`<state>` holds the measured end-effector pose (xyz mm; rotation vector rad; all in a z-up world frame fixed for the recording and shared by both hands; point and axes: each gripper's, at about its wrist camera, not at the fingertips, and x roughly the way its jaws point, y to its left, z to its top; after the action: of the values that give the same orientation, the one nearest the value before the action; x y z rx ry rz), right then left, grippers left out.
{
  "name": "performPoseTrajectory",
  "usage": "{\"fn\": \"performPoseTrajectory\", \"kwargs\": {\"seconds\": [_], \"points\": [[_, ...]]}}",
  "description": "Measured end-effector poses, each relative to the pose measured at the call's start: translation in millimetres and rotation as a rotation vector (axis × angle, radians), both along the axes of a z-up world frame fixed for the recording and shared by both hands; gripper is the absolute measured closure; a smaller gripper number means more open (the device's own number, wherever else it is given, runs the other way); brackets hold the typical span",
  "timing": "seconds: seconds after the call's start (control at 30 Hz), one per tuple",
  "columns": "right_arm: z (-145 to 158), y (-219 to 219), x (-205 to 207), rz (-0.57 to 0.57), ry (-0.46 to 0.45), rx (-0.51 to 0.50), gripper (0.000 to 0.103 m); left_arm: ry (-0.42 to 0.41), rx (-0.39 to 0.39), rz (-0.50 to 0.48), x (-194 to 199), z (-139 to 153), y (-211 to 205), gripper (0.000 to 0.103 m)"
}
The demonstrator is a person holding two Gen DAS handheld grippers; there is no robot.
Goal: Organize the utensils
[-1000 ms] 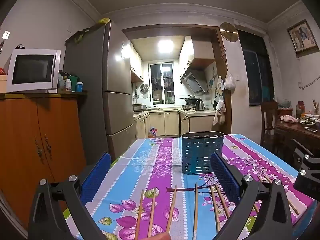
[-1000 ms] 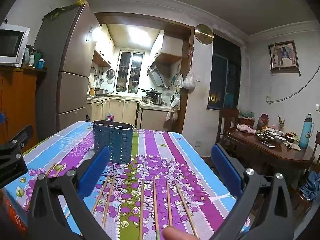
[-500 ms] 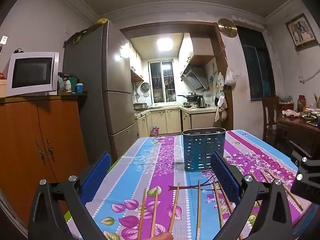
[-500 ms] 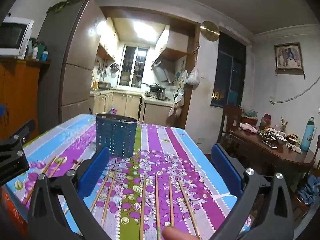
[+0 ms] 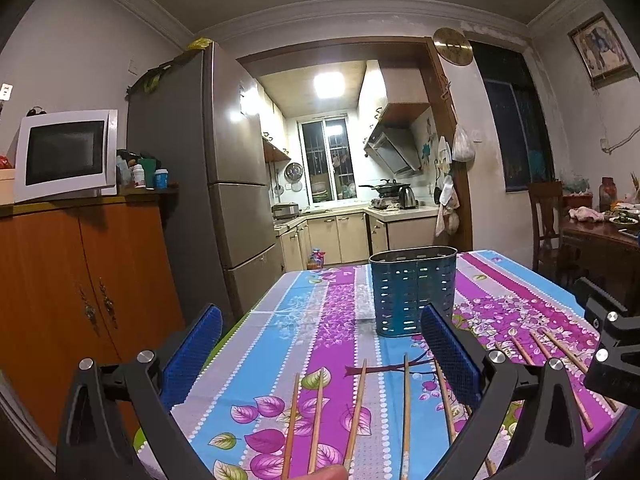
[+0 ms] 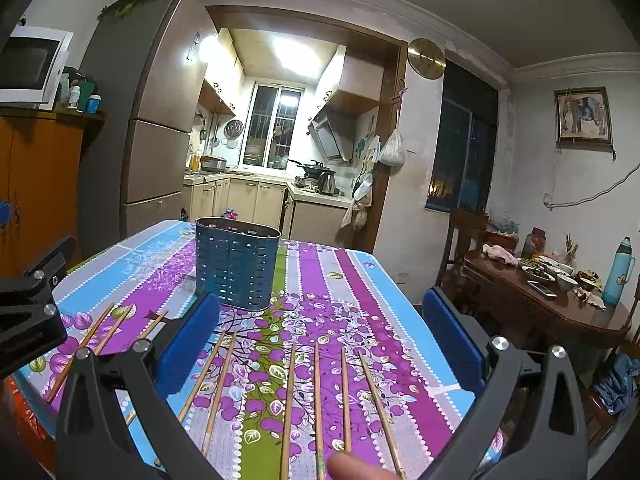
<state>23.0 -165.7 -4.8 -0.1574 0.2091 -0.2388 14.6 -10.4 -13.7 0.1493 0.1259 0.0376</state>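
A blue perforated utensil holder stands upright mid-table, and nothing shows above its rim. Several wooden chopsticks lie side by side on the flowered tablecloth near the front edge. My left gripper hovers open over the left group of sticks, with nothing between its blue pads. My right gripper hovers open above the right group, also with nothing held. A fingertip shows at the bottom edge.
The table has a striped floral cloth. An orange cabinet with a microwave and a grey fridge stand to the left. A wooden dining table with dishes and a chair sit to the right. The kitchen lies beyond.
Both cameras have tilted and dropped a little toward the table, so the holder and chopsticks sit slightly higher and closer in view. Both grippers stay open.
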Motion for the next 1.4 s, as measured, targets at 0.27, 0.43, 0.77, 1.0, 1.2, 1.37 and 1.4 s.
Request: {"fn": "performPoseTrajectory", "kwargs": {"seconds": [0.27, 0.43, 0.77, 1.0, 1.2, 1.37, 1.4], "points": [[-0.9, 0.1, 1.0, 0.001, 0.001, 0.000, 0.005, 0.009, -0.004, -0.003, 0.5, -0.6, -0.8, 0.003], [-1.1, 0.4, 1.2, 0.000, 0.002, 0.000, 0.005, 0.019, -0.009, -0.003, 1.2, -1.8, -1.1, 0.003], [-1.2, 0.8, 1.5, -0.001, 0.001, 0.000, 0.005, 0.027, -0.009, -0.004, 2.2, -3.1, -0.5, 0.003], [-1.7, -2.6, 0.1, -0.008, -0.001, 0.005, 0.005, 0.033, -0.004, -0.002, 2.9, -3.9, -0.7, 0.003], [-0.1, -8.2, -1.3, -0.016, -0.008, 0.021, 0.005, 0.038, -0.007, 0.004, 4.4, -2.5, 1.7, 0.003], [2.7, -13.7, -8.2, 0.000, -0.049, 0.048, 0.005, 0.026, 0.018, 0.023, 3.2, -0.5, 9.8, 0.003], [4.2, -14.9, -11.2, -0.002, -0.071, 0.051, 0.005, 0.028, 0.010, 0.024, 2.9, 1.6, 16.5, 0.003]]}}
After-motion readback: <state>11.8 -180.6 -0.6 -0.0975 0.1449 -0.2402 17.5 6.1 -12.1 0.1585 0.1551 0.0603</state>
